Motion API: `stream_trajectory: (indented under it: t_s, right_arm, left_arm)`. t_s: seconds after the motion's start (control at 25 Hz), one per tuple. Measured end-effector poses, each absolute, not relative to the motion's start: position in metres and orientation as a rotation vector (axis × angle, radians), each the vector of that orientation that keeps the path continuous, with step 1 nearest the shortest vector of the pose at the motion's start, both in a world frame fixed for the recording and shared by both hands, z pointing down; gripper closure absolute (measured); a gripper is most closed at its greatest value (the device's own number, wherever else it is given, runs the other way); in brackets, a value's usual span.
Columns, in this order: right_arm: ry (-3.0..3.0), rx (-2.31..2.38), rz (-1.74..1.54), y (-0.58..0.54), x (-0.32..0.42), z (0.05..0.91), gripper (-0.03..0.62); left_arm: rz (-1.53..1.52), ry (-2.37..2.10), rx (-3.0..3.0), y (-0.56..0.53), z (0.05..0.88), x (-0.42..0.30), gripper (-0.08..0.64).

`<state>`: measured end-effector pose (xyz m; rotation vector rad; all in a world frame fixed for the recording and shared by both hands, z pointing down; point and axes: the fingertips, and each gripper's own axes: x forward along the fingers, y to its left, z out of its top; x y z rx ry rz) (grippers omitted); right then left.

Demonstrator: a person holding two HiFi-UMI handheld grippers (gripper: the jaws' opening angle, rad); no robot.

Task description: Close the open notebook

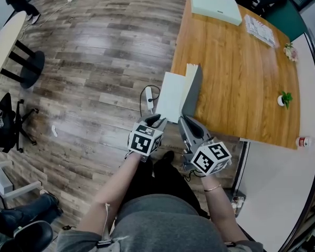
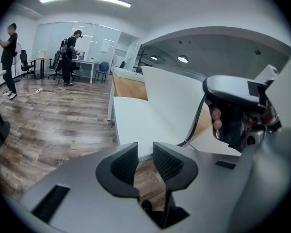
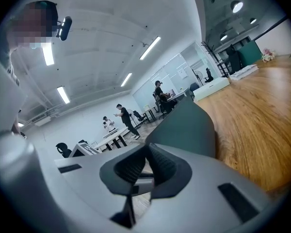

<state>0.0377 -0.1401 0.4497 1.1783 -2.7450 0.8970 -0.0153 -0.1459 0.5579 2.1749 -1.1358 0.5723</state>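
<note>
Here the right tool point(image 1: 184, 121) pinches the notebook point(image 1: 170, 94), its cover upright.

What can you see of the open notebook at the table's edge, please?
The grey-covered notebook with white pages lies open at the wooden table's near corner. One white half lies flat, overhanging the edge; the other stands nearly upright, grey side toward the table. The right tool pinches the raised half's near edge; the open left tool sits close by, not touching.

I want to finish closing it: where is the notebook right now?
In the head view the notebook overhangs the wooden table's near left corner, grey cover raised, just ahead of the left claw and right claw.
</note>
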Motion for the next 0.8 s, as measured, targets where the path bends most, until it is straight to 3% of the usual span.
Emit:
stream_trajectory:
  t_s: [0.8]
  right_arm:
    - [-2.672, 1.078, 0.844, -0.145, 0.006, 0.474, 0.561]
  left_arm:
    - [0.546, -1.232, 2.147, -0.146, 0.552, -0.045, 0.454]
